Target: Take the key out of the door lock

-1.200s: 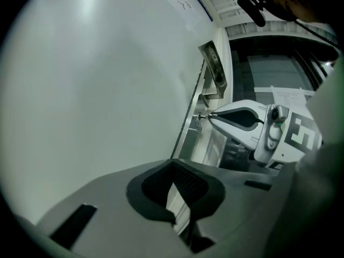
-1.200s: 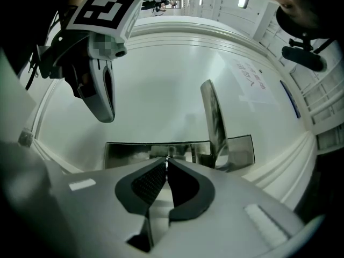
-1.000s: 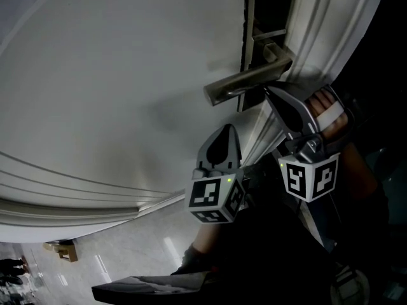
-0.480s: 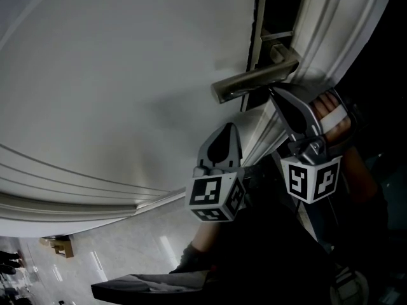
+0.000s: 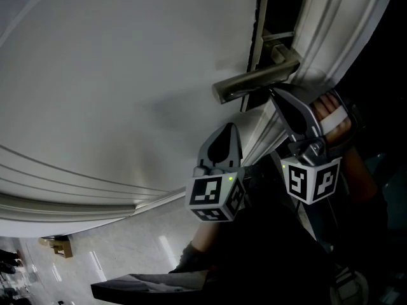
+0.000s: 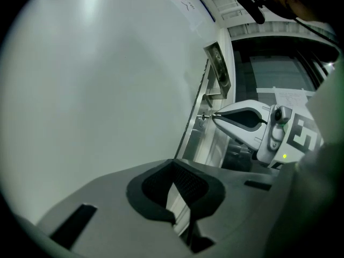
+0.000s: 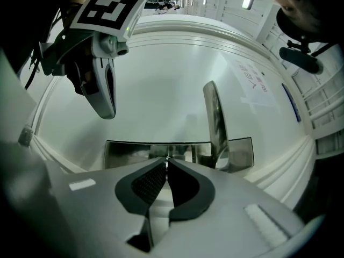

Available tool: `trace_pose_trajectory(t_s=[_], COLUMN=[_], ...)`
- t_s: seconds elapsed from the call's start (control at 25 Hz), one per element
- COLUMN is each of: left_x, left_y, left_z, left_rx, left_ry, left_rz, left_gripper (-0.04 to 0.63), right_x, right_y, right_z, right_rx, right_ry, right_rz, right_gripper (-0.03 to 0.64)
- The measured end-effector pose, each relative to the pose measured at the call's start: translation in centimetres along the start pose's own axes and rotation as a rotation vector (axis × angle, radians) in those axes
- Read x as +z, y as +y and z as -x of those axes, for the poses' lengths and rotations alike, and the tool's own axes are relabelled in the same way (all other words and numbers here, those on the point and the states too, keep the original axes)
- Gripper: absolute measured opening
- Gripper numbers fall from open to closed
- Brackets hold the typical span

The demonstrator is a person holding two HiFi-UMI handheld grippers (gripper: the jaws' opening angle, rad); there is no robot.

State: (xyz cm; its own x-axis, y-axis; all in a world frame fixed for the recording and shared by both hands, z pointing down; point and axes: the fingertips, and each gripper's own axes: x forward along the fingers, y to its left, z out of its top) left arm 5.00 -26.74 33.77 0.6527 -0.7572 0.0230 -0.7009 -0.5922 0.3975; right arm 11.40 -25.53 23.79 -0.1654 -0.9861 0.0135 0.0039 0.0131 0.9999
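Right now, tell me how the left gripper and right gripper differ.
The right gripper has its fingers pinched on the key at the lock plate; the left gripper holds nothing. The right reaches under the door handle; the left hangs back from it. Both are shut.

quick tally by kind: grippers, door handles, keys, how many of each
grippers: 2, left gripper and right gripper
handle: 1
key: 1, at the right gripper's tip
total: 4
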Motion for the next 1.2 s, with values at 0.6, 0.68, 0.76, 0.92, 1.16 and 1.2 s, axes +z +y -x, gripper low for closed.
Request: trace_pose_trajectory(t_s=[0.6,0.68,0.76,0.92,1.16,1.2], left_x=[0.35,0.29,0.16,-0.01,0.28,0.25], left_y=[0.25,0.36,0.44,0.41,0.35,0.33], left_z=[0.01,0.0,0.01,-0.07,-0.18,-0.21], left_rx=[0.005,0.009,0.013,0.007,0.005,0.004], left_ry=[-0.01,-0.006,0.003,0.001,-0.01,-0.01], left_rz=[0.019,0.015,0.004,0.009,0.025,0.024], left_gripper=[0.0,0.0,0.0,0.0,0.0,0.0], right_x=[-0.03,-0.02,-0.02,-0.03,-0.05,-0.04], right_y=[0.03,0.03,0.04,0.11,0.09,0.07], right_z=[-0.03,-0.02,-0.01,-0.04,-0.05,-0.05], right_rx=[-0.001,-0.004,-0.008,-0.019,-0.018,-0.019], right_ry=[0.021,0.021,0.02,0.02,0.035,0.035], right_rz=[0.003,0.007,0.017,0.039,0.012,0.01], right_gripper=[0.012,0.012,0.012,0.012,0.012,0.012])
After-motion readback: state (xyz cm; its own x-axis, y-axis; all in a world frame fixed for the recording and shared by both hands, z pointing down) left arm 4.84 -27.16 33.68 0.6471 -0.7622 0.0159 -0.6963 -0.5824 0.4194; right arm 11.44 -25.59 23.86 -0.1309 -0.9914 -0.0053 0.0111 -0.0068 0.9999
